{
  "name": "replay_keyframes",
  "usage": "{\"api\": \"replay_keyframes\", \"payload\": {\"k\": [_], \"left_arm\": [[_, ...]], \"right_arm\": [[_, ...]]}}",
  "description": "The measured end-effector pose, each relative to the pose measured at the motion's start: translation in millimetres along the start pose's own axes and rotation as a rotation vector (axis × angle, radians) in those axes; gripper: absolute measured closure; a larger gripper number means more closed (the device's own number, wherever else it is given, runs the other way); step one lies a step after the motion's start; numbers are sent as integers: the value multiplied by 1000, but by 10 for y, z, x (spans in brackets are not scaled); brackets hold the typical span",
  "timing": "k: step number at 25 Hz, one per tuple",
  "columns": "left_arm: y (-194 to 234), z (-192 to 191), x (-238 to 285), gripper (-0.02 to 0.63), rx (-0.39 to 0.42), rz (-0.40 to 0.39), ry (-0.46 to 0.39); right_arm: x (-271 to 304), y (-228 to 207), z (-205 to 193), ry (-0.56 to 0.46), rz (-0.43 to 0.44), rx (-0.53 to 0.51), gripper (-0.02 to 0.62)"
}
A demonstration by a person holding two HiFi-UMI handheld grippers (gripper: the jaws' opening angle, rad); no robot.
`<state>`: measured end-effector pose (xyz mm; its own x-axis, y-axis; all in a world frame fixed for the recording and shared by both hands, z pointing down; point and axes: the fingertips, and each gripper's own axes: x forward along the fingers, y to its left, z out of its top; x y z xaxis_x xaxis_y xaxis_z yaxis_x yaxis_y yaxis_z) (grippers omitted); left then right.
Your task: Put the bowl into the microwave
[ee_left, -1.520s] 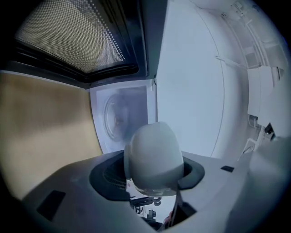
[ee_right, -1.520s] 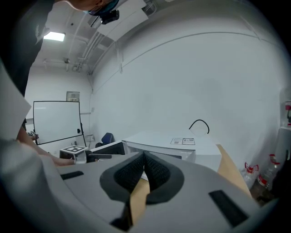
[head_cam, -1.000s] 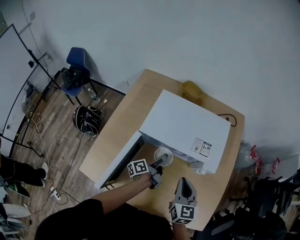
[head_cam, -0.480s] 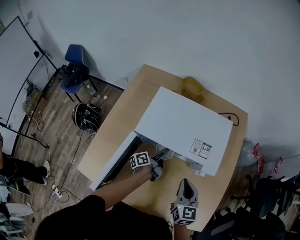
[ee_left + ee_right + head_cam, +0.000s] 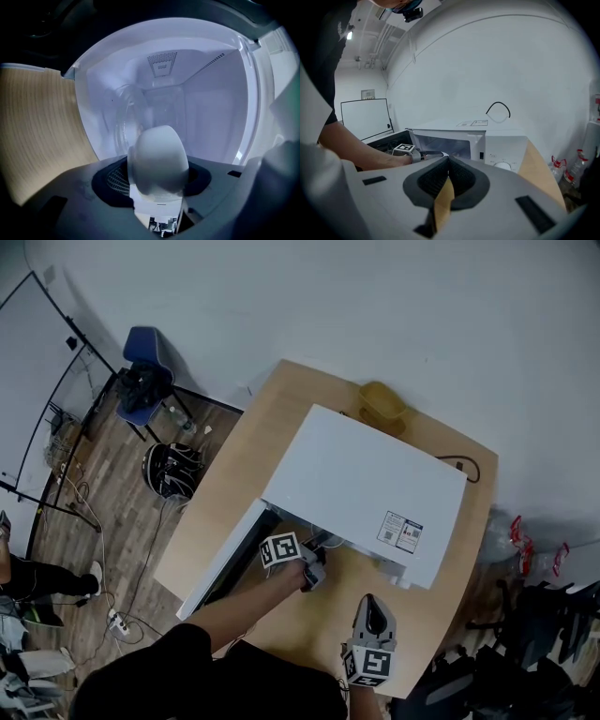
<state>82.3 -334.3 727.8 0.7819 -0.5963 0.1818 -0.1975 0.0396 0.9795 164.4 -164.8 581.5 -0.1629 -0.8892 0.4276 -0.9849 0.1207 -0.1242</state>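
Left gripper (image 5: pixel 157 177): jaws pinch a white bowl (image 5: pixel 157 157) by its rim, rounded outside toward the camera; contents not visible. The bowl sits at the mouth of the microwave (image 5: pixel 366 482), whose white chamber (image 5: pixel 213 108) holds only a glass turntable (image 5: pixel 129 119). Door (image 5: pixel 221 559) swung open. Right gripper (image 5: pixel 447 163): jaws pressed together, empty, over the table (image 5: pixel 234 486). Yellow container (image 5: pixel 382 405) behind the microwave; contents unreadable.

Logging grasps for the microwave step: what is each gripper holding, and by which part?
The left gripper holds the white bowl by its near rim, at the open microwave. The right gripper is shut, holding nothing.
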Motion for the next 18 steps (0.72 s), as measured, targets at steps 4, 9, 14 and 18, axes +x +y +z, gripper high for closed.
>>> {"api": "replay_keyframes", "payload": {"k": [4,9,14,18], "left_arm": [[49,36,38,377,21,36,-13],[31,70,80,377,83,79,-24],[50,171,71,377,198,176,-50],[51,186,75,377,230,200,-55]], "right_arm": [[-4,11,-8,-11,-23,-11,535],[24,98,-5,-14,-4,-12,535],[34,172,6,-27,-4,-73,535],[21,181,-38,-24,-8,-51,535]]}}
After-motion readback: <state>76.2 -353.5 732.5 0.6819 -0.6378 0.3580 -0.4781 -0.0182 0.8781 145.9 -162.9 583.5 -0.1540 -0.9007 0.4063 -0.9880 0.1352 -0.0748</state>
